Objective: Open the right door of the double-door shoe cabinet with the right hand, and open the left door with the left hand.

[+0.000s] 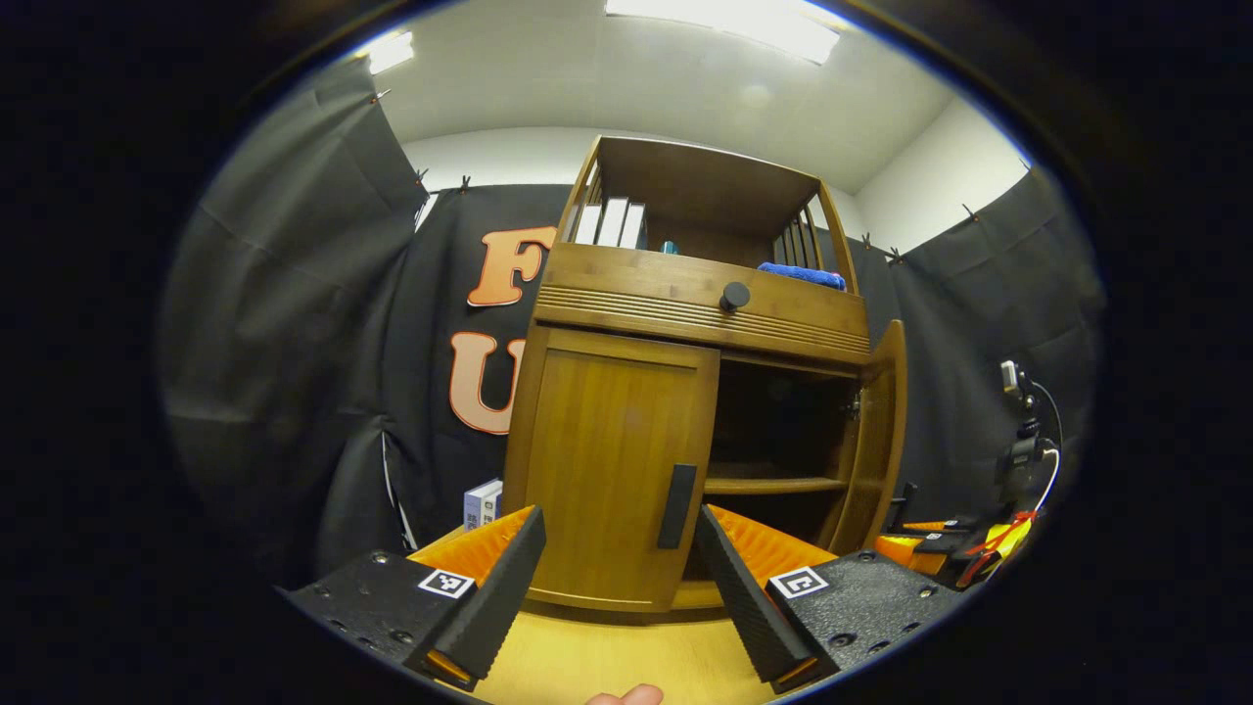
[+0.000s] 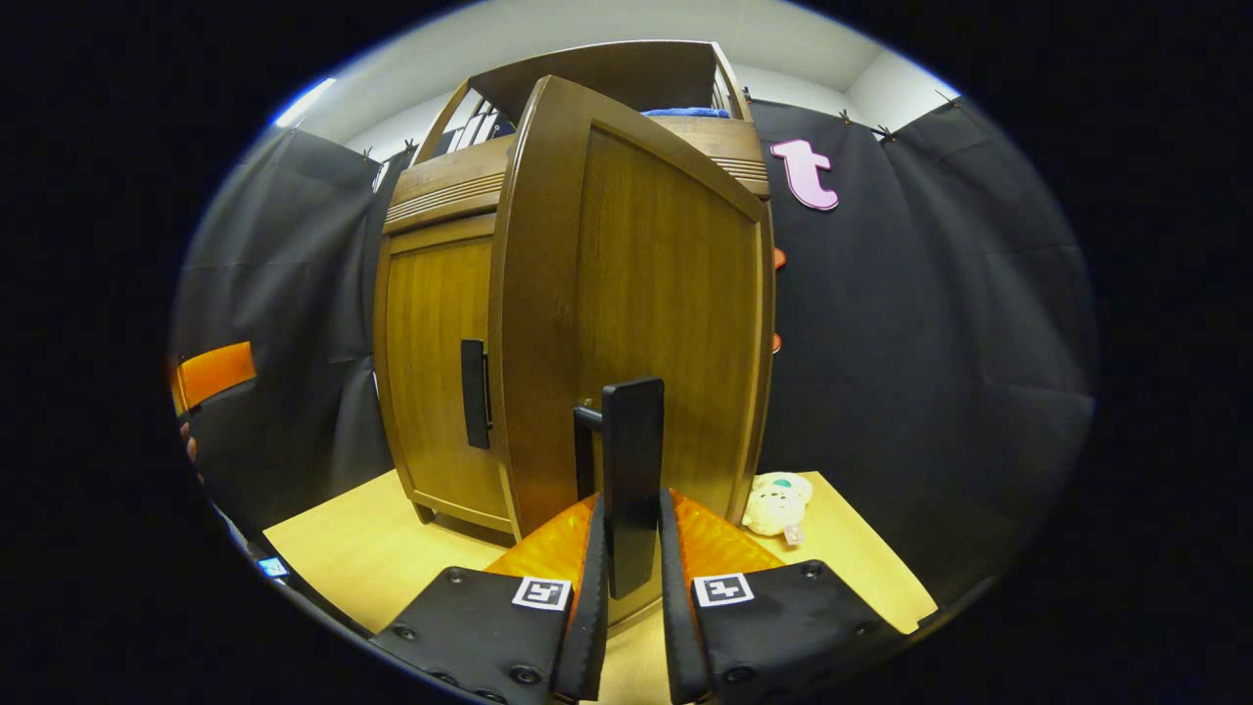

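We find the right gripper [image 2: 631, 548] pinching the open right door's handle [image 2: 632, 470]; left gripper [image 1: 619, 578] fingers spread before the closed left door [image 1: 612, 470].

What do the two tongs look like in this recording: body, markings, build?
Both the left tongs and the right tongs have textured black bodies with visible screws, orange ribbed panels inside, a square black-and-white marker on each half, and wedge-shaped fingers with ridged faces.

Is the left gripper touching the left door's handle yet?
Apart. In the left gripper view the left gripper is open and the left door's handle stands beyond its fingers, clear of both.
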A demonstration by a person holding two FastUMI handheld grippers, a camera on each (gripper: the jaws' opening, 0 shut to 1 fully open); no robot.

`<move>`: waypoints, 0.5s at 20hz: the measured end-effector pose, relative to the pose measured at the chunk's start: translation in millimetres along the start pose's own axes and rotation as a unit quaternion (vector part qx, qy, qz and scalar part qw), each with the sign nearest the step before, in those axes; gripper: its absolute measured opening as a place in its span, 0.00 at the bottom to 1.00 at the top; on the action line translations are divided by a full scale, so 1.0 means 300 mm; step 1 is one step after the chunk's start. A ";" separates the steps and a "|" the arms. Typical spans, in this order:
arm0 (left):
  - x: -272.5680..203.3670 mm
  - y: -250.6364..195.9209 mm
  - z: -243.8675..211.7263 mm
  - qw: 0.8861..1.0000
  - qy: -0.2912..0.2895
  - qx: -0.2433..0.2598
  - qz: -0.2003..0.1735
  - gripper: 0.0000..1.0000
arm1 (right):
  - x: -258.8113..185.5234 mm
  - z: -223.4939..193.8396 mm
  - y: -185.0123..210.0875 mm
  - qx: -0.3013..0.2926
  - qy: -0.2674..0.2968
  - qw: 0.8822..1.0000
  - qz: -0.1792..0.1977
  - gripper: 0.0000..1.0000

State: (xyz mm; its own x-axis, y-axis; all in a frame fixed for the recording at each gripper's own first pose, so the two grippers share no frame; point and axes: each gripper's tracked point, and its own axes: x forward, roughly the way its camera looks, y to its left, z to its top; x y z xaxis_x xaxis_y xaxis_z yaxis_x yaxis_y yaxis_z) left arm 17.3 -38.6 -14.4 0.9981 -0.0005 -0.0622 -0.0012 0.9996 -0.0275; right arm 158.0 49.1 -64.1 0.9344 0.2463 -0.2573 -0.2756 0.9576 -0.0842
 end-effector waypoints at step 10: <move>0.066 -0.131 0.003 1.000 -0.009 0.003 0.009 0.95 | -0.058 -0.018 -0.170 0.007 0.011 0.999 -0.034 0.37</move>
State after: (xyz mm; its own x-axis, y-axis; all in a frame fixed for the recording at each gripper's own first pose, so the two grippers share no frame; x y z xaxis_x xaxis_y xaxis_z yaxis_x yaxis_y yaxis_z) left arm 37.1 -77.8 -13.8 0.9989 0.0177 -0.0438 -0.0186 0.9996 -0.0208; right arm 154.6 -5.0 -60.6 0.9458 0.1778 -0.2717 -0.2083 0.9741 -0.0878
